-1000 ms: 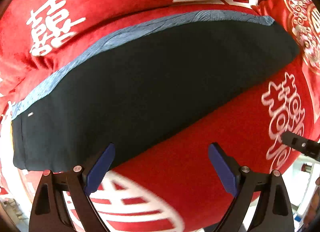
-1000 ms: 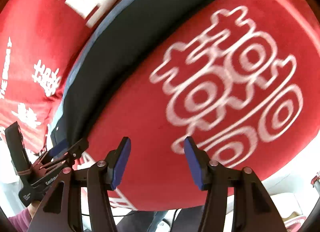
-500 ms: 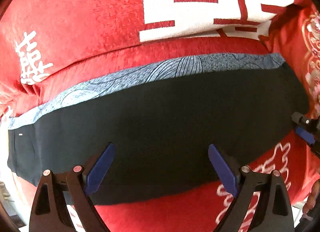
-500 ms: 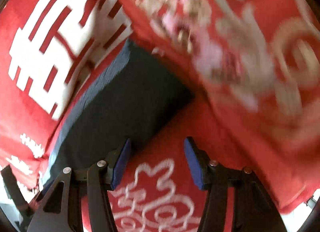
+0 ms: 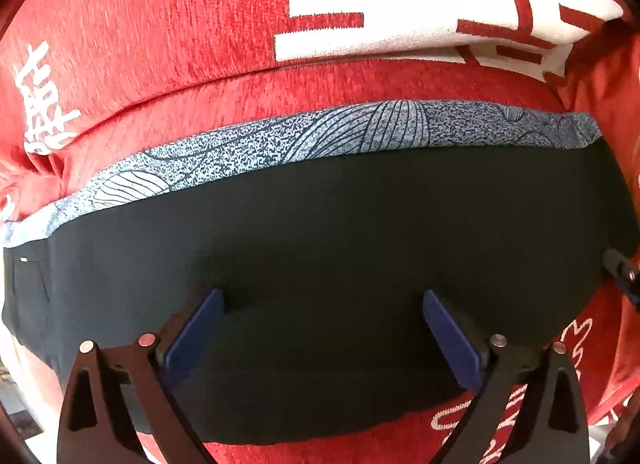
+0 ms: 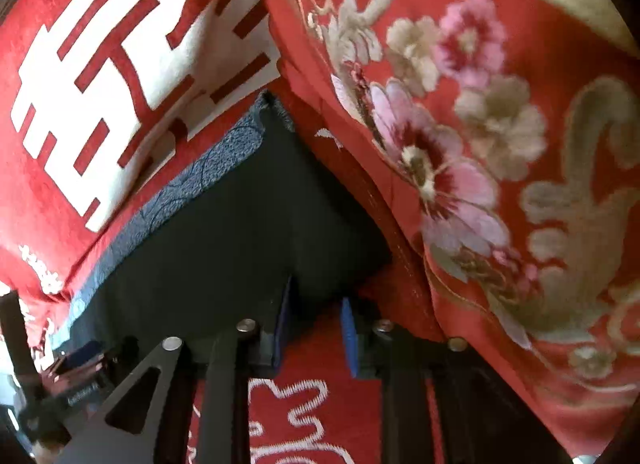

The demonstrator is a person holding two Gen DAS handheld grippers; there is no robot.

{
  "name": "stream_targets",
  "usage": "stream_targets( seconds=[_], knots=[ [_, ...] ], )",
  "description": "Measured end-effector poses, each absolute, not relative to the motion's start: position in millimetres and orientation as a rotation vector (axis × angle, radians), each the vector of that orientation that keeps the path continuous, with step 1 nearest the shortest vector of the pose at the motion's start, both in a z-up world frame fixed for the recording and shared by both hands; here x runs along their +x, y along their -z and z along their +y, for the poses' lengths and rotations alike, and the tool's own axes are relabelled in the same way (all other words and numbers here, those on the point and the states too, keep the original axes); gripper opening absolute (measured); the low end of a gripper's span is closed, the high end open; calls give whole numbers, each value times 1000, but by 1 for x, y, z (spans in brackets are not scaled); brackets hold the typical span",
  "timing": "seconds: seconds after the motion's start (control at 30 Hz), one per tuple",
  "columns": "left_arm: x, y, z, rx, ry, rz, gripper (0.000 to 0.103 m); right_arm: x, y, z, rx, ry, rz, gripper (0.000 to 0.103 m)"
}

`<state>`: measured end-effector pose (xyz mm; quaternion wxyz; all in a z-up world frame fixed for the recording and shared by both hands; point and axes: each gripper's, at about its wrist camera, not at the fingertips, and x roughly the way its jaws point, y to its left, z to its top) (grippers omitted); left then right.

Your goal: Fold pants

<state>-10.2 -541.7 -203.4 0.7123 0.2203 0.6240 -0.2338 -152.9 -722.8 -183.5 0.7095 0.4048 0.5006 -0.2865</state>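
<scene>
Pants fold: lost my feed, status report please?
Left hand-held gripper wide, opening over the dark folded pants with blue patterned band. Right hand-held gripper closing at the pants' corner. Red floral cushion crowds that end.

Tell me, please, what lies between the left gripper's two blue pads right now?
In the left wrist view, only the dark folded pants span the gap of the left gripper; its jaws are opening wide and the pads press on nothing.
</scene>
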Motion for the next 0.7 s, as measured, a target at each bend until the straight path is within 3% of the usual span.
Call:
stream_targets(
  seconds=[0.3,0.7],
  knots=[
    [-12,203,-541,497,523,1378,101,-153,148,-692,838,557,1075,40],
    [-5,210,-539,488,533,1391,102,-129,173,-704,867,504,1103,40]
  ],
)
